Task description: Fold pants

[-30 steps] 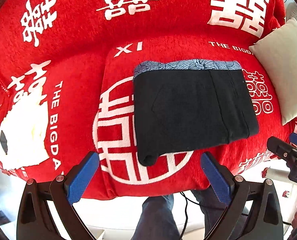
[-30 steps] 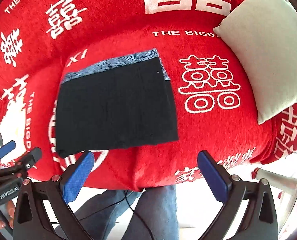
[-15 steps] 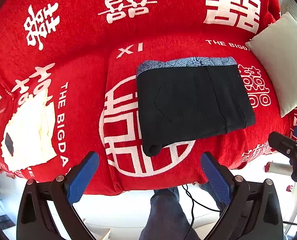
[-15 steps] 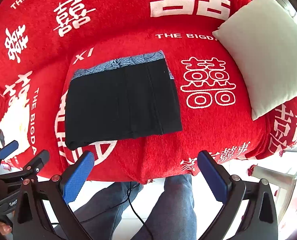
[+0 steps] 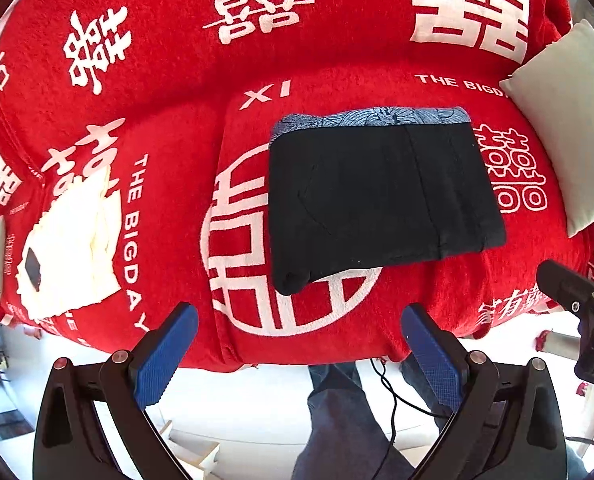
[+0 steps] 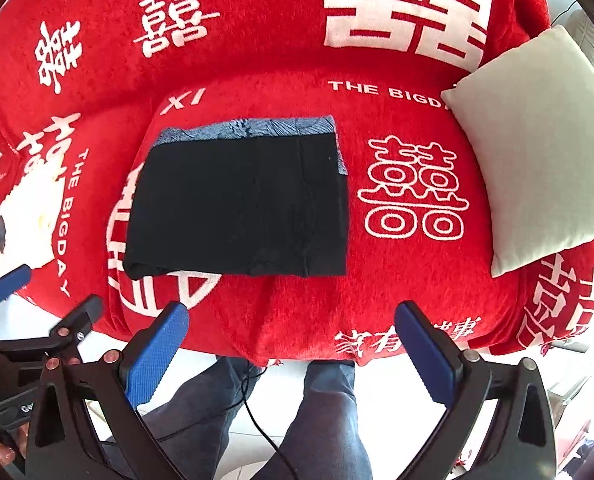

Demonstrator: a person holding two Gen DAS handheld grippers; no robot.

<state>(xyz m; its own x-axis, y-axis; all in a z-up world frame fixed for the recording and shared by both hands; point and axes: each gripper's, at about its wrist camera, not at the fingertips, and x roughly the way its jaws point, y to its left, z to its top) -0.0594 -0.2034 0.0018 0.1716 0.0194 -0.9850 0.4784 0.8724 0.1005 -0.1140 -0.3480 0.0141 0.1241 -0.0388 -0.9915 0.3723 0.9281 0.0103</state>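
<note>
Black pants point(image 5: 381, 200) lie folded in a flat rectangle on the red sofa seat point(image 5: 169, 160), with a blue patterned lining showing along the far edge. They also show in the right wrist view point(image 6: 241, 204). My left gripper point(image 5: 299, 352) is open and empty, held in front of the sofa's front edge, apart from the pants. My right gripper point(image 6: 293, 348) is open and empty, also off the front edge.
A white cushion point(image 6: 537, 144) rests on the seat at the right. A white cloth with a dark patch point(image 5: 69, 240) lies at the left. The person's legs point(image 6: 325, 420) and a black cable point(image 6: 261, 420) are below, over the white floor.
Both grippers have drawn back from the sofa. The pants look smaller and farther, and more floor and legs show. The pants have not moved.
</note>
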